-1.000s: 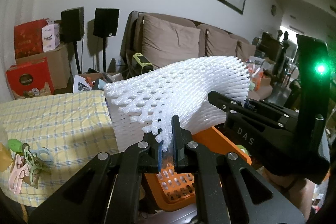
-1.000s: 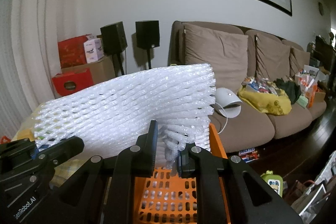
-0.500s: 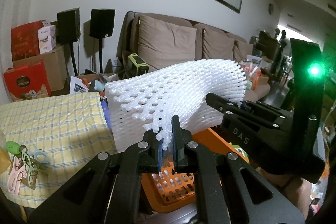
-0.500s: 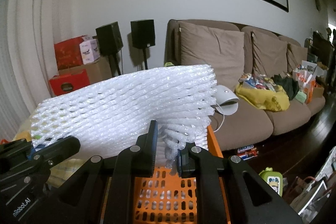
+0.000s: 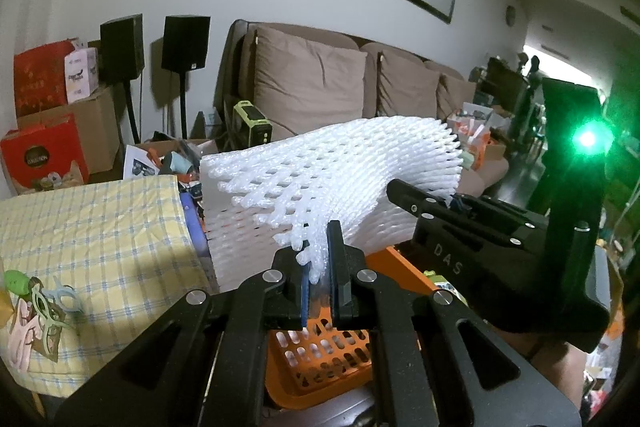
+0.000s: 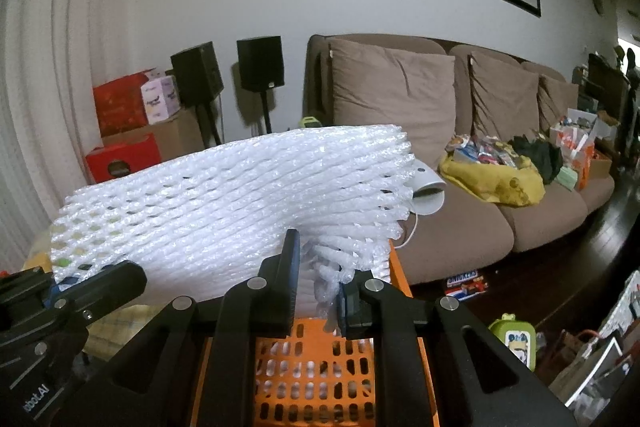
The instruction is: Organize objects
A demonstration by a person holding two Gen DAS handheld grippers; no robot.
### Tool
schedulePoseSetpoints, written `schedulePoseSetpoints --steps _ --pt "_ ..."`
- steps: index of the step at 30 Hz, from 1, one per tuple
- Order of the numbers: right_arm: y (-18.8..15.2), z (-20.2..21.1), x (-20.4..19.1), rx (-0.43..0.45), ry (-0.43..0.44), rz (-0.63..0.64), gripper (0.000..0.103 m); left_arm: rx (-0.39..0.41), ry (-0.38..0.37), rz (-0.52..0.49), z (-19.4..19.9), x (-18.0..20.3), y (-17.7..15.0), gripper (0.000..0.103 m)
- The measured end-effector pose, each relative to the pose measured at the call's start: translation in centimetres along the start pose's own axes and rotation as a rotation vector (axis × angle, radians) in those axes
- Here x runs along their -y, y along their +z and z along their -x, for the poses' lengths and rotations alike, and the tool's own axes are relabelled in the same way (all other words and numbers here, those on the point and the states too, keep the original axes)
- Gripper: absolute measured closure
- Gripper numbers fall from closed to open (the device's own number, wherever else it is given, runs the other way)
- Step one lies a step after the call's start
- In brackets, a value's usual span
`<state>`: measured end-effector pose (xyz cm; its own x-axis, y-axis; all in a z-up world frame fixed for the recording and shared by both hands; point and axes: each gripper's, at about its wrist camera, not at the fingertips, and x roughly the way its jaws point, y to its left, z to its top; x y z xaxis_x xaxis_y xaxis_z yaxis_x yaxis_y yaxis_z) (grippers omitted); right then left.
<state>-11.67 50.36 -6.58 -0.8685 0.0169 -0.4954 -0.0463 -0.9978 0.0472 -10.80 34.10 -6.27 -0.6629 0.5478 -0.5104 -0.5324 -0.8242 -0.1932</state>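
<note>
To the left of my left fingers lies a table under a yellow checked cloth [image 5: 92, 227], with a small heap of pastel plastic clips [image 5: 38, 307] near its front edge. My left gripper [image 5: 319, 267] is pinched almost closed on the near edge of a white foam netting sheet [image 5: 320, 183]; the soft mesh bunches up between the two pads. The sheet arches up and away from my fingers and spans across to my other hand.

In the right wrist view, my right gripper [image 6: 316, 287] holds the same foam netting sheet [image 6: 240, 195] by its right near corner. These jaws stand a little wider, with a crumpled tuft of mesh between them; the right-hand pad presses it, but I cannot tell whether the left one does. Directly below and ahead of both pairs of fingers sits an orange slotted basket [image 6: 320, 367], and the sheet hangs over its opening, partly resting on its far side. I judge that the sheet is meant to go into it.

What could go wrong: the foam is springy and slippery, so the looser right grip may let the corner pull free if my hands move apart. Lowered unfolded, the wide sheet could catch on the basket rim and spring back out.

For room: the table edge is close on my left. A brown sofa [image 6: 460, 131] stands well beyond the basket, with open dark floor to the right of my right fingers.
</note>
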Motion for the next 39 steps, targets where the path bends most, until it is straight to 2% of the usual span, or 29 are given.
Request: schedulePoseSetpoints --steps 29,39 --pt "-0.2 -0.4 1.8 -0.018 -0.022 -0.029 0.089 -0.016 0.004 -0.009 -1.3 0.7 -0.3 0.096" --pt "-0.3 -0.6 2.3 -0.028 -0.023 -0.037 0.089 -0.046 -0.002 0.016 -2.5 0.1 -1.1 0.096"
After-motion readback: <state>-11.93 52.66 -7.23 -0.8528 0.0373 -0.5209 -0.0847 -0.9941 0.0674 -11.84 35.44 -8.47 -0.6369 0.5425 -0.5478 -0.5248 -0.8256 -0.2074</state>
